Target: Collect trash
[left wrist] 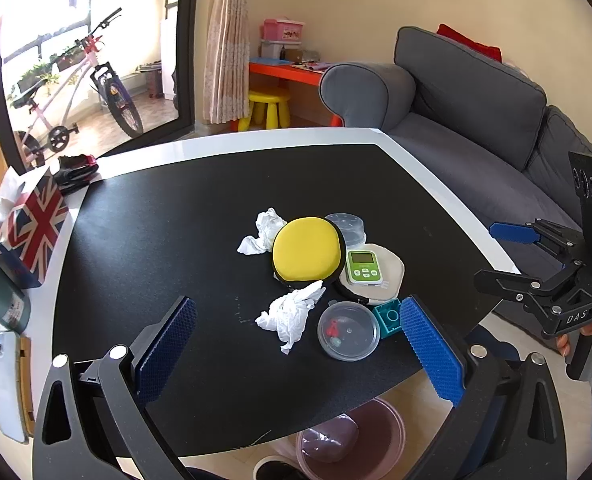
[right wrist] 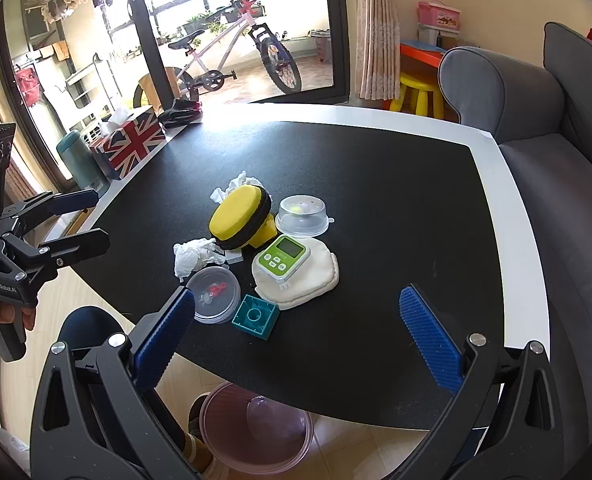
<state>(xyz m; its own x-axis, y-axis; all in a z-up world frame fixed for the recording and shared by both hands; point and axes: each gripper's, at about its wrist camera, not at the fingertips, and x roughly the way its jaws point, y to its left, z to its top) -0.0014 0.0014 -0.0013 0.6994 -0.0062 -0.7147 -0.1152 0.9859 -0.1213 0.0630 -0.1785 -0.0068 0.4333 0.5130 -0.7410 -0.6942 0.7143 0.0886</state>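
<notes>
On the black matte tabletop with a white border [left wrist: 144,216], a small clutter sits near the front edge, and below that edge on the floor stands a translucent pink plastic bin [right wrist: 256,432], the likely place for the trash. Both grippers hover above the table with nothing held: the left gripper [left wrist: 296,344] has its blue ribbed pads spread wide apart, and the right gripper [right wrist: 296,332] is spread just as wide.

Largest in the clutter is a round yellow zip case with a black edge [left wrist: 306,250], then a cream fabric pouch [right wrist: 308,276] with a green-and-white digital timer [left wrist: 363,267] lying on it. A clear round plastic container with small bits inside [left wrist: 348,330] sits by a teal toy brick [right wrist: 255,316], and a second clear lidded tub [right wrist: 302,216] stands behind.

The trash itself appears to be two crumpled white tissues: one [left wrist: 290,314] between the yellow case and the clear container, close to the left gripper, the other [left wrist: 262,232] behind the case. They look very light, soft and crushable, unlikely to slip; pinching the thick middle of the wad seems best, since loose corners may tear or trail.

A grey fabric sofa [left wrist: 476,104] flanks the table, and a white bicycle [right wrist: 236,48] stands beyond the glass door.
</notes>
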